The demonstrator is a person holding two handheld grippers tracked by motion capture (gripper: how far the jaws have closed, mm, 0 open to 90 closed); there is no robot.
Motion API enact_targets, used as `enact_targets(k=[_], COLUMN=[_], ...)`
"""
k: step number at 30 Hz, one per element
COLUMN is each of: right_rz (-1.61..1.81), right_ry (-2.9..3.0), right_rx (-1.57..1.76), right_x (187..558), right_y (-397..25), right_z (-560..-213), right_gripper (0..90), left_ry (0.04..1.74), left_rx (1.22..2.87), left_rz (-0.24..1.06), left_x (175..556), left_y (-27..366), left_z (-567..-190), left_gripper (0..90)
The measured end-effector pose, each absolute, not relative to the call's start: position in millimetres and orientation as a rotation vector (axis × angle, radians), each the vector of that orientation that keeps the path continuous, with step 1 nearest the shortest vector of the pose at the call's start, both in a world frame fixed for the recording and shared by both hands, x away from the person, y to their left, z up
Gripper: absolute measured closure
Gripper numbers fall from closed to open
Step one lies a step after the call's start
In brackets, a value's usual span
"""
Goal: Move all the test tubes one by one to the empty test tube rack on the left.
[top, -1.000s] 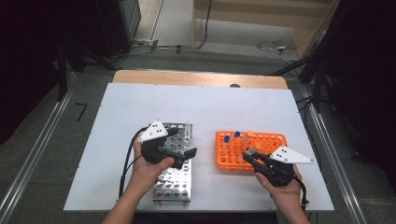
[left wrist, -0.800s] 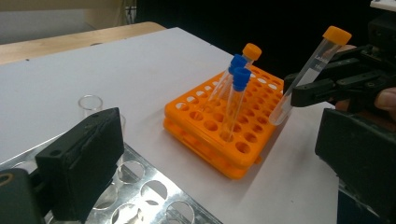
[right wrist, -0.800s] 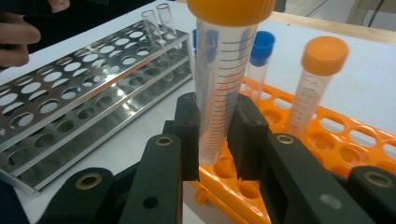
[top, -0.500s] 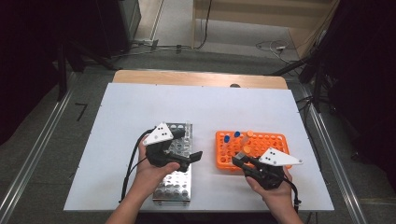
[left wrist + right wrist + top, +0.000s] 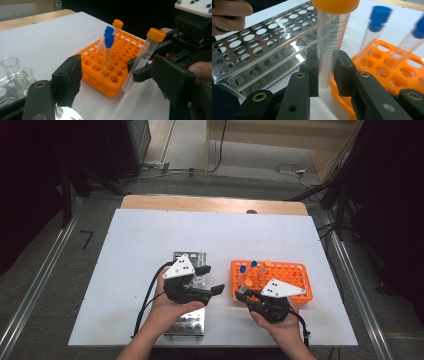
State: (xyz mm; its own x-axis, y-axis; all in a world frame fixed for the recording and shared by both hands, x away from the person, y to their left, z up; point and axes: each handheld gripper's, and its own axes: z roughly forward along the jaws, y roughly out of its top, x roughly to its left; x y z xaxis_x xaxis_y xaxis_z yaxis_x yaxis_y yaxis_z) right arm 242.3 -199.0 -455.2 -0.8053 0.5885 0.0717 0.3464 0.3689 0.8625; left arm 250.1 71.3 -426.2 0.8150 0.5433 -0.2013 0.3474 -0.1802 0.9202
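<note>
On the table, the steel rack lay beside the orange rack. The right gripper clamped a tube between them, mid-transfer. The left gripper gaped empty; it should probably take the tube next.

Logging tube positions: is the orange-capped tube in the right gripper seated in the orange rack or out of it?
Out. The right gripper clamps the orange-capped tube, its tip hanging beside the orange rack.
</note>
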Motion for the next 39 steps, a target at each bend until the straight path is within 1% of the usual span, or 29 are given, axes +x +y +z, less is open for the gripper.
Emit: enact_targets(k=[4,6,13,23,30,39], right_rz=[1.402,1.400,1.398,1.390,1.391,1.420], right_ry=[2.410,2.418,2.444,2.489,2.490,2.492], right_rx=[0.817,0.809,0.796,0.730,0.718,0.728], right_x=[242,242,242,240,239,240], right_y=[-190,-186,-181,-174,-173,-175], right_z=[-457,-458,-460,-459,-458,-458], right_gripper=[72.8,72.8,72.8,72.8,72.8,72.6], left_ry=[0.634,0.616,0.576,0.544,0.534,0.520], left_rx=[1.794,1.807,1.832,1.872,1.885,1.897], left_rz=[0.171,0.160,0.122,0.122,0.149,0.214], left_x=[248,247,246,244,243,242], left_y=[66,63,54,41,39,39], left_z=[-428,-428,-431,-434,-433,-431], left_gripper=[39.3,42.7,52.5,65.5,69.8,74.7])
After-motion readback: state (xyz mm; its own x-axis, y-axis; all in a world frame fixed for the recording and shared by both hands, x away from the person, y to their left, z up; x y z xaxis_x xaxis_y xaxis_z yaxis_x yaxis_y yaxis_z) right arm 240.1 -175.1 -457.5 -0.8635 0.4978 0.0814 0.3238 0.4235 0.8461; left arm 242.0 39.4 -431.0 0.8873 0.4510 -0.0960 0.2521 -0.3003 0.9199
